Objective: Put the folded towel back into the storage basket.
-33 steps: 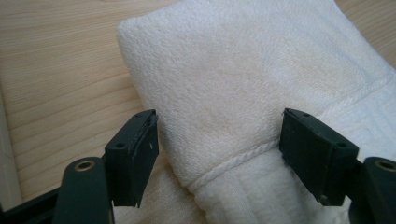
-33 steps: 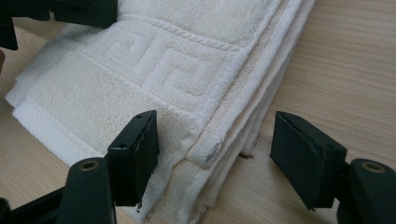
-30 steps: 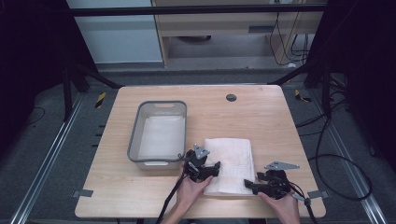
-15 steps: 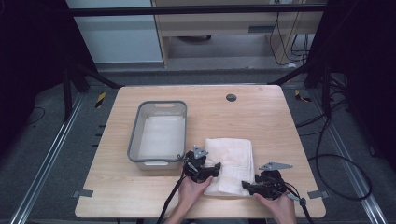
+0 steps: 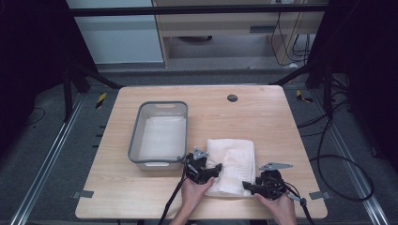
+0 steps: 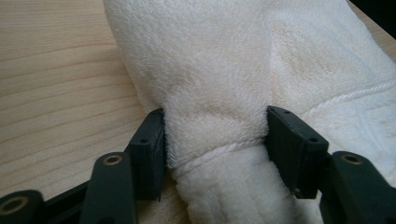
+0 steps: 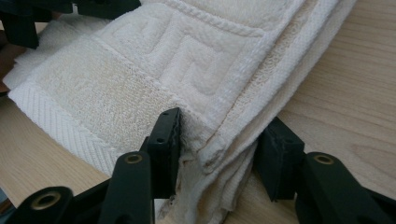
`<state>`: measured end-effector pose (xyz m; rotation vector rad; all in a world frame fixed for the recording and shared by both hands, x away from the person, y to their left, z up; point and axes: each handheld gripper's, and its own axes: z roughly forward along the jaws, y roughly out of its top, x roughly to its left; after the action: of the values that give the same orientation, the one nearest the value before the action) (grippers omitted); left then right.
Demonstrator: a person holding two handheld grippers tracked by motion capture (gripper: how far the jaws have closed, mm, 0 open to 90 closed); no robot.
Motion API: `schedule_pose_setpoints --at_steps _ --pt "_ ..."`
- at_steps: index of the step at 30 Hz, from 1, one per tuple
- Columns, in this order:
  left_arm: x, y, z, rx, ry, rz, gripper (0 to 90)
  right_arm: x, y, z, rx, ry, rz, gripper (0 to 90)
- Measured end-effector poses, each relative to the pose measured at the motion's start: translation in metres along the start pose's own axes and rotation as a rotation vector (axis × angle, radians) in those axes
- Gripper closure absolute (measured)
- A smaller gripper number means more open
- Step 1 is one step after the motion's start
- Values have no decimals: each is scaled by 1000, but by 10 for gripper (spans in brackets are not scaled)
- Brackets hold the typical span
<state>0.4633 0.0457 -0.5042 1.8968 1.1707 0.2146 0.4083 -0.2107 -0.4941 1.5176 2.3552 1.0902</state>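
Note:
A cream folded towel (image 5: 233,157) lies on the wooden table (image 5: 263,117) near its front edge. My left gripper (image 5: 205,171) is at the towel's near left corner. In the left gripper view its jaws squeeze a bunched fold of the towel (image 6: 217,93), so it is shut on it. My right gripper (image 5: 252,186) is at the near right corner. There the towel's (image 7: 154,70) layered edge sits pinched between the two black jaws, with loose layers hanging below them.
A grey plastic bin (image 5: 159,108) stands left of the towel, close to the left gripper, with a pale lining in its bottom. A dark round hole (image 5: 232,98) marks the table's far side. Bare wood lies right of the towel.
My right gripper has slid a little left onto the towel's near right corner. The left gripper and the towel have stayed in place.

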Motion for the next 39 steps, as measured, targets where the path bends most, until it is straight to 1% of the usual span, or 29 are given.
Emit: schedule_pose_setpoints --at_steps 2,4,5,9,10,11,12,15,18,20,21,25,27,30,32,33,35,36,38,39 --pt "0 0 0 -1 -5 -1 458 -2 0 0 -3 26 12 589" --pt "-1 0 0 -1 -8 0 469 -2 0 1 -3 28 15 596" --pt "-1 0 -1 -1 -9 0 499 -3 0 1 -3 46 28 616" --pt "-4 2 -2 2 -7 8 568 -6 1 1 -1 61 40 646" --pt "-4 2 -2 7 -7 19 583 -7 0 1 -6 72 45 667" --pt "-4 3 -2 9 -7 19 583 -7 0 1 -6 72 45 667" --pt "-4 4 -3 10 -10 15 613 -7 1 1 -10 74 47 685" --pt "-4 5 -4 4 -14 10 638 -5 2 0 -13 64 41 708" --pt "-3 6 -5 1 -18 4 648 -6 3 -1 -6 69 52 723" --pt "-4 8 -8 -7 -14 23 655 -5 4 -3 -8 70 46 727" --pt "-4 8 -8 -7 -14 23 660 -5 4 -3 -8 70 46 727" --pt "-5 10 -12 -26 -19 31 667 -4 5 -7 -22 63 18 731" --pt "-5 11 -14 -33 -22 31 671 -2 6 -10 -31 70 14 732" --pt "-6 15 -21 -53 -28 33 671 0 8 -15 -55 71 -8 731" --pt "-7 17 -24 -58 -29 38 671 1 9 -17 -61 71 -12 732" --pt "-8 19 -27 -65 -29 41 671 3 11 -20 -75 69 -23 731" --pt "-8 21 -29 -69 -29 44 672 4 12 -22 -79 68 -27 731" --pt "-10 24 -33 -78 -29 50 671 6 14 -25 -91 66 -33 731" --pt "-11 26 -35 -86 -28 54 671 7 16 -29 -105 64 -45 731" --pt "-12 30 -40 -98 -29 58 671 8 18 -31 -112 65 -47 731"
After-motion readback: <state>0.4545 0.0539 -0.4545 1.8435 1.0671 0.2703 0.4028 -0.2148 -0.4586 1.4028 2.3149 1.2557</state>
